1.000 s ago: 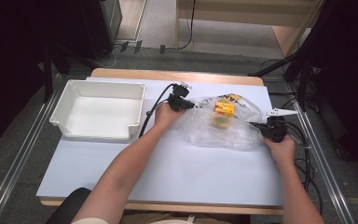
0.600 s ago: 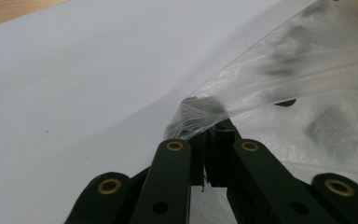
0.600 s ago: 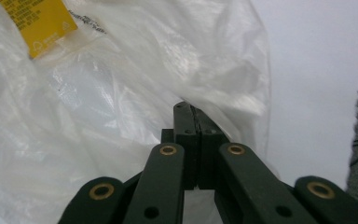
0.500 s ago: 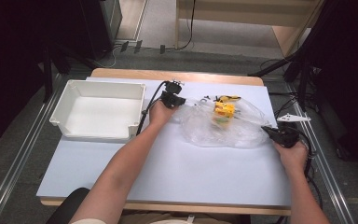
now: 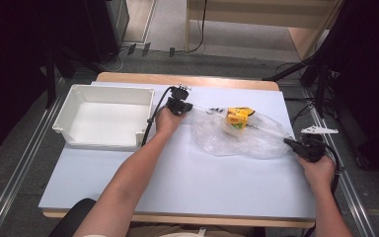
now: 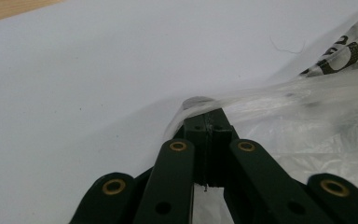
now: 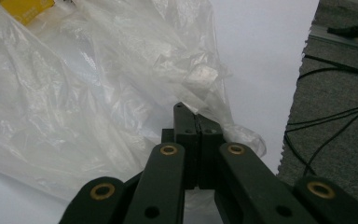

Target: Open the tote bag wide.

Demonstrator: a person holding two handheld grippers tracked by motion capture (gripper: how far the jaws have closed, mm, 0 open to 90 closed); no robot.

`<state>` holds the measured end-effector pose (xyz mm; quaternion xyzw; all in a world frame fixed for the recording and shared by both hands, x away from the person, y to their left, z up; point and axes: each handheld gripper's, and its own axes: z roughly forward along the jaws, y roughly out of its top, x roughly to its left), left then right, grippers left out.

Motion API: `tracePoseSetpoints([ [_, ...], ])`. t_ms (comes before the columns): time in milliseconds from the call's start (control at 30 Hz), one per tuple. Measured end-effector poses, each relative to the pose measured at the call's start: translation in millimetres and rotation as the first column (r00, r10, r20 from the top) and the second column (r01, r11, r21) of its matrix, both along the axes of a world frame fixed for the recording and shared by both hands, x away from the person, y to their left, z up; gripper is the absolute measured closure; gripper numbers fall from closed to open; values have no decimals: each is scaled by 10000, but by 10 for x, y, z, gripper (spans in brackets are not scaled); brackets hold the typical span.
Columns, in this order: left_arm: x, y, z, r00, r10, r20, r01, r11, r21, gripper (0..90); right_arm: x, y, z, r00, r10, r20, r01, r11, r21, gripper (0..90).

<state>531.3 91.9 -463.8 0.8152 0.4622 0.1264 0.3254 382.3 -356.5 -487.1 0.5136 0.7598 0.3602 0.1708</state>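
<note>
The left gripper (image 5: pixel 190 106) and right gripper (image 5: pixel 290 143) are each clamping fully closed on opposite edges of the clear plastic bag (image 5: pixel 246 140) at centre right. Since a second ago the right one has drawn toward the right edge, stretching the bag flat. A yellow carton (image 5: pixel 238 118) is sitting inside. The white table (image 5: pixel 177 177) is carrying an empty white tray (image 5: pixel 103 116) at upper left; grey floor and cables are surrounding it.
</note>
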Motion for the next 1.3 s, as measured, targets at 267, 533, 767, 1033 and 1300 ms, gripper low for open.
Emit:
tracePoseSetpoints([
  [267,11,34,7,9998,186,-58,-186,9998,49,900,-5,-67,-8,9996,-278,-82,280,9994,184,900],
  [533,18,54,9,9996,281,-45,-280,9996,83,900,-11,-91,-16,9994,-335,-88,338,9989,329,900],
  [767,29,64,5,9986,496,-192,-499,9986,-160,900,2,-92,-15,9975,-701,-124,705,9971,294,900],
  [1033,-1,81,195,9994,21,-339,-55,9949,-1007,900,32,8,223,9994,-224,246,197,9943,1051,900],
  [1300,-146,53,589,9964,-742,408,790,9881,-1321,900,-21,147,512,9925,246,1197,-391,9920,1203,900],
])
